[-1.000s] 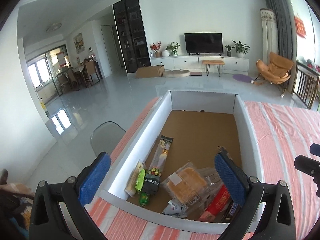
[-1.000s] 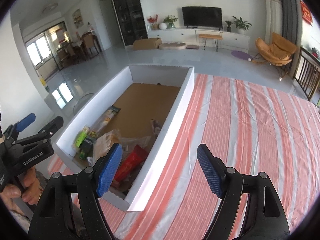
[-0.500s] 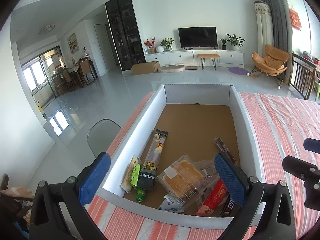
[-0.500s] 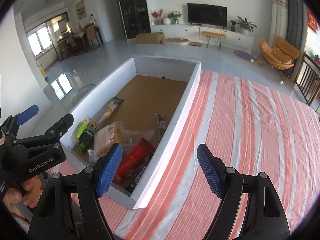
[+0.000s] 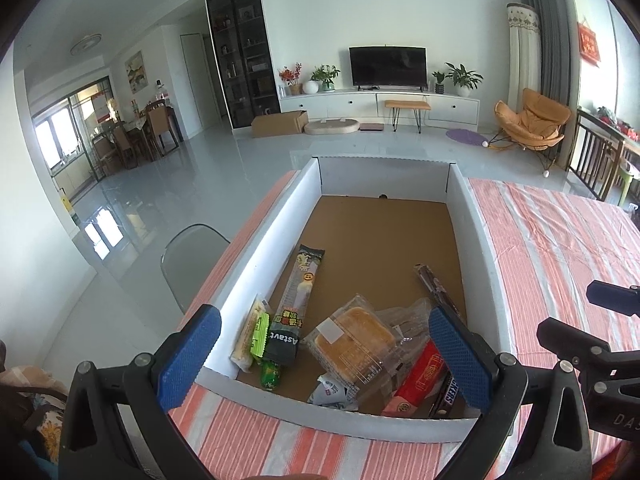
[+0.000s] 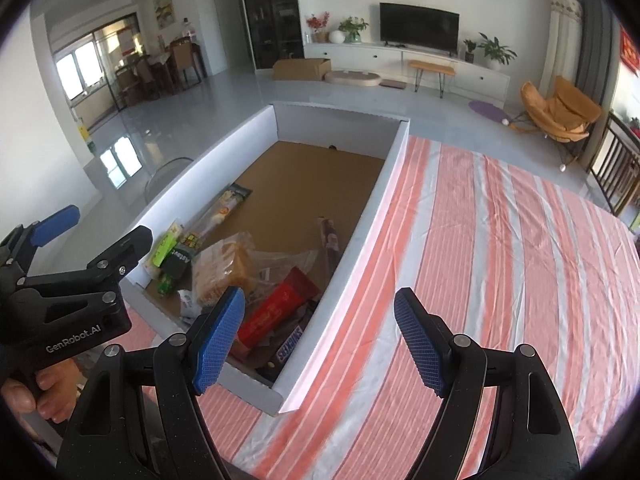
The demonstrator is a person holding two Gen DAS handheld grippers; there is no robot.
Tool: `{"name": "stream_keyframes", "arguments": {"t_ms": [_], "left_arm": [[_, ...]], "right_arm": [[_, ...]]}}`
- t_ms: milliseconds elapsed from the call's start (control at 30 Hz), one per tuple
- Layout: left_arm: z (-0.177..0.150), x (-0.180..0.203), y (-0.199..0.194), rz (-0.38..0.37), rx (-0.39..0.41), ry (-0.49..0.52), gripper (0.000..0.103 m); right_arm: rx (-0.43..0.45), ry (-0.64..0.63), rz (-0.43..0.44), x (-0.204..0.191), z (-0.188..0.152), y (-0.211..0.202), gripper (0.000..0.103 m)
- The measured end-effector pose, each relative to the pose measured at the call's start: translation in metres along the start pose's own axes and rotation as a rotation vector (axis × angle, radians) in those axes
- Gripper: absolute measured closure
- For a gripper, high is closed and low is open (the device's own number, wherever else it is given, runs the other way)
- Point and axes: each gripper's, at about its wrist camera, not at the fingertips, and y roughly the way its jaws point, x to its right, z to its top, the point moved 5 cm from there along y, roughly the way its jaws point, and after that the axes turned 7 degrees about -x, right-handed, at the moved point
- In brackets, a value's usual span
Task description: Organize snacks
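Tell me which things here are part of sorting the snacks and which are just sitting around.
Part of the job:
- white box
- bread pack
- red packet
- Snickers bar
- long black packet
- left gripper, open
- right gripper, open

Just lying about:
- striped cloth
- television
- orange chair
- cardboard carton

Left gripper (image 5: pixel 325 355) and right gripper (image 6: pixel 319 339): black frames, silver screws, blue dimpled pads; white "GenRobot.AI" lettering on the left one.
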Motion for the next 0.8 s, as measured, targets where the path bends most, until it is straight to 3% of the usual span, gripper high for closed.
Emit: {"name": "stream_keyframes", "arguments": {"t_ms": [333,800], "left_arm": [[-0.001,-0.012,0.004,-0.02,-0.016,-0.024,0.0],[-0.003,-0.006,-0.007,-0.091,-0.008,-0.031,0.0]], "right_arm": [[0.011,-0.042,-0.044,-0.011,0.0,-0.004,0.023],[-0.001,-0.043,-0.038,-0.013,-0.002,-0.002,0.023]]}}
